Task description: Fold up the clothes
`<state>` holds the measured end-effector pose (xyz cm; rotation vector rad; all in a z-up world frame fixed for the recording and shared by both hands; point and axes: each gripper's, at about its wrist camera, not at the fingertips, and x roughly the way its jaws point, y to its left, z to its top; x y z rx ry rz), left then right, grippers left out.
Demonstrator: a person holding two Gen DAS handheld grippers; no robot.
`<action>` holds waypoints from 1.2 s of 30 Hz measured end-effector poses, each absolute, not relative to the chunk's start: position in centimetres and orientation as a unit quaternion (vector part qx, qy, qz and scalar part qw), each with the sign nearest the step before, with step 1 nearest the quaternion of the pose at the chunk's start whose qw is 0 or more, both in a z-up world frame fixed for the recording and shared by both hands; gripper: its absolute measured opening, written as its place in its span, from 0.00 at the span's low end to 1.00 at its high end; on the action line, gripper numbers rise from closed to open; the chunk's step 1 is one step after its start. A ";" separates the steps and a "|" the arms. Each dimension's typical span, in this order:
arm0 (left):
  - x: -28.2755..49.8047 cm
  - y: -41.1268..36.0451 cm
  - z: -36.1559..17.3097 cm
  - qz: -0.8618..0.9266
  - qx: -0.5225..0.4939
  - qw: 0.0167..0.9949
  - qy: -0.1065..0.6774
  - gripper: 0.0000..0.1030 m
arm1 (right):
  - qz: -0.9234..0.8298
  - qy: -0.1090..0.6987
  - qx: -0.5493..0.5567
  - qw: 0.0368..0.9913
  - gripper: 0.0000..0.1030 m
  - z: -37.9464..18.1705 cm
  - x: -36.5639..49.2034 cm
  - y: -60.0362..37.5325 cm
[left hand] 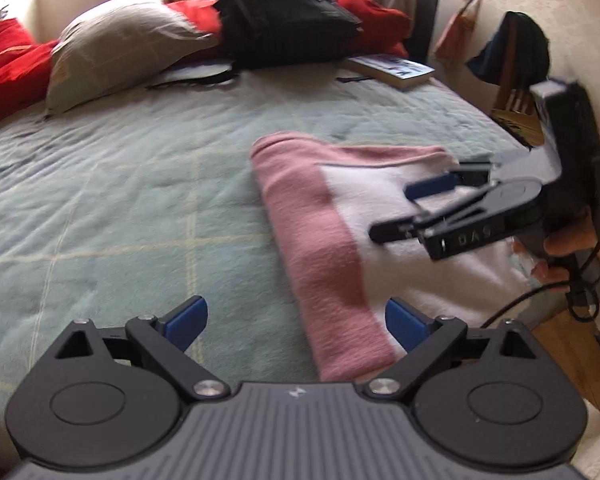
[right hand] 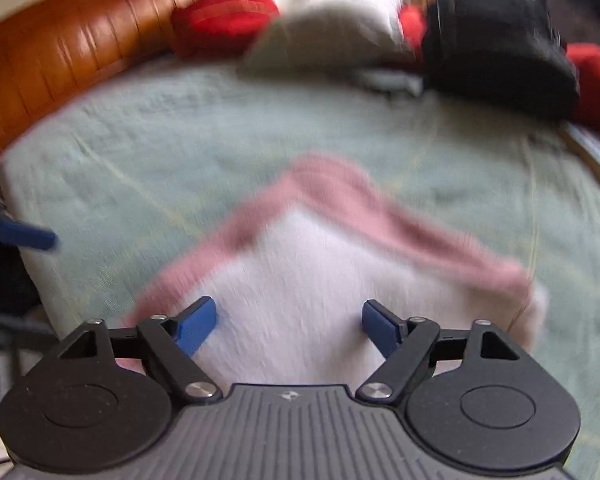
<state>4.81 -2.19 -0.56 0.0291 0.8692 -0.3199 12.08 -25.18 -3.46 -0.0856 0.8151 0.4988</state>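
A folded pink and white cloth [left hand: 340, 232] lies flat on the pale green bedspread [left hand: 132, 184]. My left gripper [left hand: 296, 320] hovers open at its near pink edge, nothing between the blue pads. In the left wrist view my right gripper [left hand: 400, 210] hangs over the cloth's white part, held by a hand [left hand: 564, 248], jaws apart and empty. The blurred right wrist view shows the cloth [right hand: 320, 272] below my right gripper [right hand: 288, 322], which is open just above the white area. A blue fingertip [right hand: 24, 236] of the left gripper shows at the left edge.
At the bed's far end lie a grey pillow [left hand: 124, 48], red cushions [left hand: 8, 64], a black backpack [left hand: 288, 16] and a book [left hand: 396, 70]. A brown headboard [right hand: 48, 56] runs along one side. A wooden chair [left hand: 516, 112] with dark clothes stands beside the bed.
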 end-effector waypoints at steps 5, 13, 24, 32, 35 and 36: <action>5.4 -0.7 -1.4 -0.149 -0.024 0.892 0.426 0.93 | 0.228 0.405 -0.045 0.884 0.93 -3.7 10.9 -25.7; 5.2 -0.5 -1.8 -0.125 -0.039 0.896 0.425 0.93 | 0.313 0.415 -0.007 0.854 0.93 -1.7 7.0 -26.8; 3.4 -2.4 -1.7 -0.146 -0.028 0.898 0.415 0.93 | 0.302 0.418 -0.007 0.857 0.94 -2.0 2.7 -28.3; 2.7 -2.8 -1.6 -0.145 -0.026 0.900 0.410 0.93 | 0.276 0.457 -0.058 0.844 0.94 -4.0 1.7 -27.5; 2.6 -3.5 -1.5 -0.145 -0.013 0.900 0.412 0.93 | 0.286 0.435 -0.033 0.853 0.95 -2.6 1.1 -28.1; 2.5 -3.7 -1.5 -0.147 -0.009 0.900 0.411 0.93 | 0.293 0.428 -0.030 0.854 0.96 -2.2 1.1 -27.9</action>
